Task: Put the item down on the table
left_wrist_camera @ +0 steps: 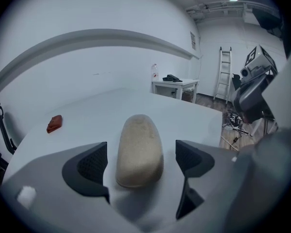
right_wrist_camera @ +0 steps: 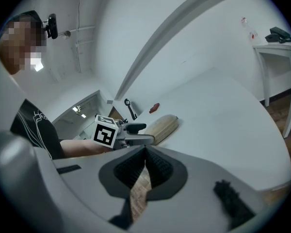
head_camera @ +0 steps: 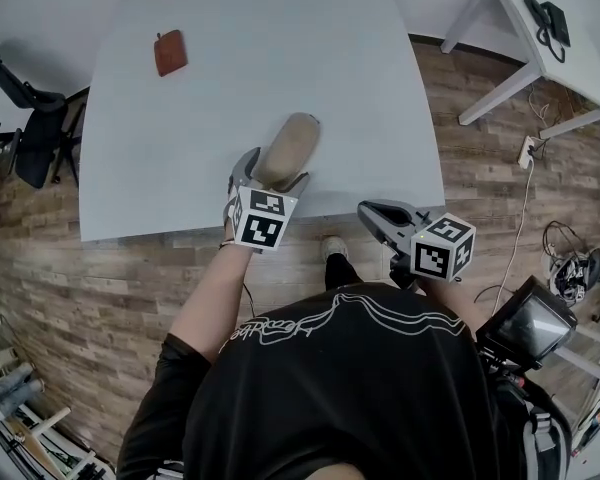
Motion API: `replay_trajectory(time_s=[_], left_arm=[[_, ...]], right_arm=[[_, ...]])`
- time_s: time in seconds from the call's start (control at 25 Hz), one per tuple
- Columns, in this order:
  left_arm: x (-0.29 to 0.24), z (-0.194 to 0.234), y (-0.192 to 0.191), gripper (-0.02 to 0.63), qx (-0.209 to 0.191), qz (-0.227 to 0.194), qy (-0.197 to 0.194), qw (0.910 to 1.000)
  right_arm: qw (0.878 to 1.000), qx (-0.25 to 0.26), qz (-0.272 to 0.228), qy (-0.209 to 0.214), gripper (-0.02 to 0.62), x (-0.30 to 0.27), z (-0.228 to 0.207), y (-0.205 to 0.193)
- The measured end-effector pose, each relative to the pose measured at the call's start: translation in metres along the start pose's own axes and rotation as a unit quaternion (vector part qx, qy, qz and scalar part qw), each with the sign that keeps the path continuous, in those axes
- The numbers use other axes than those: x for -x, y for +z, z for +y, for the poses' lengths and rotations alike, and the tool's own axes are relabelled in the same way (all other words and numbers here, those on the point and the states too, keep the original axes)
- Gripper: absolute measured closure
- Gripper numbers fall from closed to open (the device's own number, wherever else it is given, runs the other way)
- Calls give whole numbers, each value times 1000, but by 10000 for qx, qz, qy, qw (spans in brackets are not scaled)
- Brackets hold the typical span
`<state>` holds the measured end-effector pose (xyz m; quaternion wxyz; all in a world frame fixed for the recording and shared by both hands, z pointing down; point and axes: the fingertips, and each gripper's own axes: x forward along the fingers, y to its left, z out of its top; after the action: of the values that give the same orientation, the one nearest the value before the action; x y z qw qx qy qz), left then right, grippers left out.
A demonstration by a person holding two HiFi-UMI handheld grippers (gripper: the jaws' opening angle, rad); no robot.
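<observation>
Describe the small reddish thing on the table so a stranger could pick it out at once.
Start from the large pale table. Look to its far left part, where a small flat object lies alone. It is reddish-brown and squarish, unlike the bigger tan oblong item near the front edge.

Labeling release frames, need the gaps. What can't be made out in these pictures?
Head view: the tan oblong item's near end, hidden behind the left gripper and its marker cube.
Left gripper view: the item's underside, hidden by its own bulk, so table contact is not directly seen.
All views: the red-brown thing on the table, too small to identify.
Head view: the black device on the side desk, too small to name.
</observation>
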<state>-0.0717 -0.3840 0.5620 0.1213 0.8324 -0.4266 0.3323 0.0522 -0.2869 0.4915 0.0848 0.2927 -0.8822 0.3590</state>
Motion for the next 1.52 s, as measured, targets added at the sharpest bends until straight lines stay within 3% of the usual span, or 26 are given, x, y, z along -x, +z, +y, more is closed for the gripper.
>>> replay_trajectory(time_s=[0.2, 0.32, 0.56, 0.88, 1.0, 1.28, 1.52], left_arm=[[32, -21, 5, 178, 127, -79, -296, 9994], [57, -40, 18, 182, 399, -293, -617, 9969], [159, -75, 22, 260, 839, -930, -1084, 9862], [258, -118, 12, 478, 1026, -1327, -1833, 9686], [280, -126, 8, 600, 1196, -1437, -1975, 9623], [295, -150, -16, 600, 894, -1353, -2082, 9645], [296, -161, -35, 600, 1023, -1284, -2218, 9612]], right_arm=[[9991, 400, 131, -20, 588, -1, 10, -7], [9985, 502, 167, 107, 588, -3, 25, -12], [9957, 874, -99, 273, 588, 4, 99, -26], [9897, 1282, -408, 497, 588, 22, 170, -49], [9874, 1457, -434, 430, 588, 28, 186, -53], [9876, 1421, -489, 458, 588, 40, 209, -58], [9895, 1333, -374, 404, 588, 43, 215, -79]])
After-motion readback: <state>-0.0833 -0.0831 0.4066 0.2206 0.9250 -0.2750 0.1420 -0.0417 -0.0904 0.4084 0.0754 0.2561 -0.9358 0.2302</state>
